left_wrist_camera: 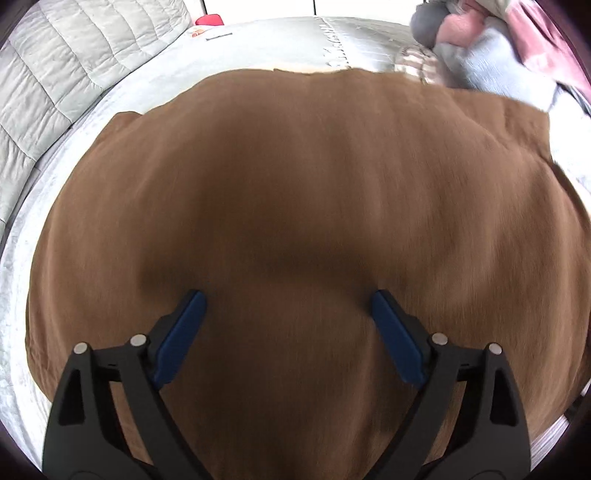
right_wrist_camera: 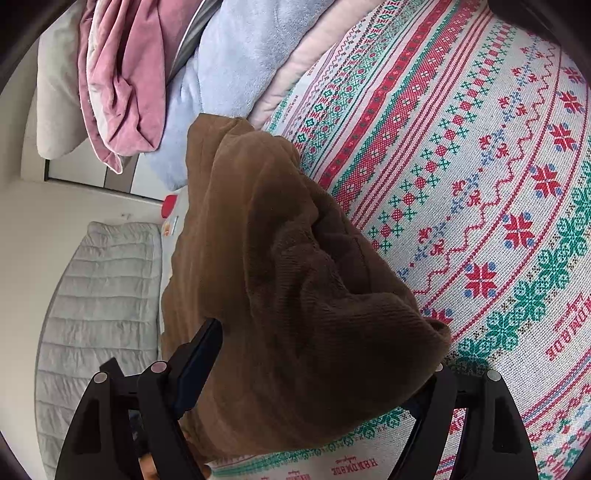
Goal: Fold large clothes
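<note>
brown blanket (left_wrist_camera: 295, 166): spread flat on bed (left_wrist_camera: 22, 295), directly under left gripper (left_wrist_camera: 288, 306)
left jaws: open, empty
right gripper (right_wrist_camera: 310, 369): jaws clamp bunched blanket edge, lifted

A pale grey bed (left_wrist_camera: 258, 44) fills the left wrist view, with a quilted grey duvet (left_wrist_camera: 55, 81) bunched at ten o'clock. Behind it at twelve o'clock stands a white wall (left_wrist_camera: 258, 7), brightly lit, with a small red object (left_wrist_camera: 208, 19) at its foot (too small to identify). In the right wrist view a cross-stitch patterned coverlet (right_wrist_camera: 480, 166) spreads across three o'clock, and a white wall (right_wrist_camera: 74, 206) lies at nine o'clock.
</note>
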